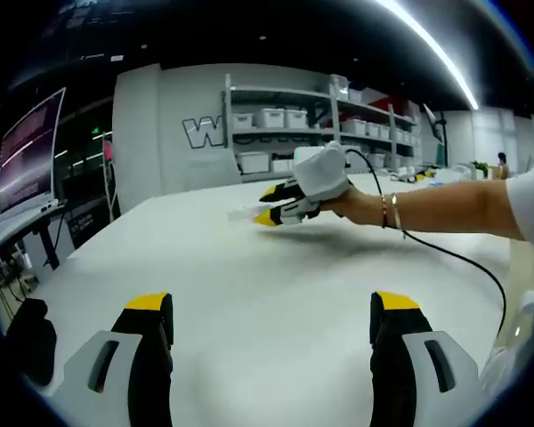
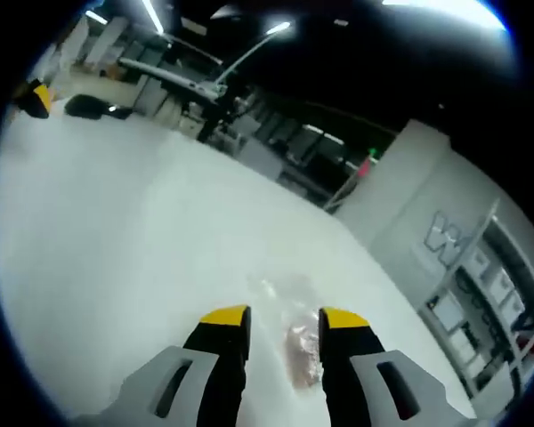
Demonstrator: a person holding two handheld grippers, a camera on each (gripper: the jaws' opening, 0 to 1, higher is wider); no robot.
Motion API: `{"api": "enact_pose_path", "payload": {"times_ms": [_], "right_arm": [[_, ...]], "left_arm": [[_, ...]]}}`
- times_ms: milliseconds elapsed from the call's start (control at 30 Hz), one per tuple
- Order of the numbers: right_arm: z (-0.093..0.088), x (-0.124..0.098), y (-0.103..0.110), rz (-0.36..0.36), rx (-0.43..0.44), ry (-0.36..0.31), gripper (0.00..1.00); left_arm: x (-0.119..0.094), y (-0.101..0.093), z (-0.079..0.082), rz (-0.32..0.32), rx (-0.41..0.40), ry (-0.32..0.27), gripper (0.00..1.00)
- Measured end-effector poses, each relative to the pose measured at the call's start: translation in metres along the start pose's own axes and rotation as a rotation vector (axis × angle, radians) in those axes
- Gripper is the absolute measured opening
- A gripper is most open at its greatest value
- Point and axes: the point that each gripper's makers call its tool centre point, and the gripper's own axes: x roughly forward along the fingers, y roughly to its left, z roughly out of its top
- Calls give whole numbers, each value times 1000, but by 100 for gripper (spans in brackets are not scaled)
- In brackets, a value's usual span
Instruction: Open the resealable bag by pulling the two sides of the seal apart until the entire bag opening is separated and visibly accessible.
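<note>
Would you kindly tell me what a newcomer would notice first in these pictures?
In the left gripper view, a person's hand reaches the right gripper over the white table. In the right gripper view, a clear resealable bag lies between its open jaws.

A big letter W (image 1: 202, 132) stands on the grey wall beside the shelves. The same W (image 2: 445, 237) shows in the right gripper view. The other letters are hidden.
</note>
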Motion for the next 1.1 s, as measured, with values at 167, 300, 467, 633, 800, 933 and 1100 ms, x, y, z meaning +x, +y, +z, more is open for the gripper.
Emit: {"api": "enact_pose_path", "payload": {"times_ms": [167,300,467,633,800,933,1100], "right_arm": [[4,10,7,15,-23,0,30],[5,21,13,20,-82,14,30],[12,33,5,3,-98,12,29],[10,47,-5,-24,-130,39,28],[9,58,-13,-47,-119,60,29],[0,54,-16,-59,-80,84,24],[-7,58,-18,-59,-45,87,14]], "left_arm": [[1,1,2,1,0,-1,91],[1,1,3,2,-1,-4,91],[0,4,4,7,-6,-8,91],[0,6,5,10,-8,-11,91],[-1,8,7,14,-11,-16,91],[-1,9,8,16,-13,-19,91],[-2,7,9,14,-12,-22,91]]}}
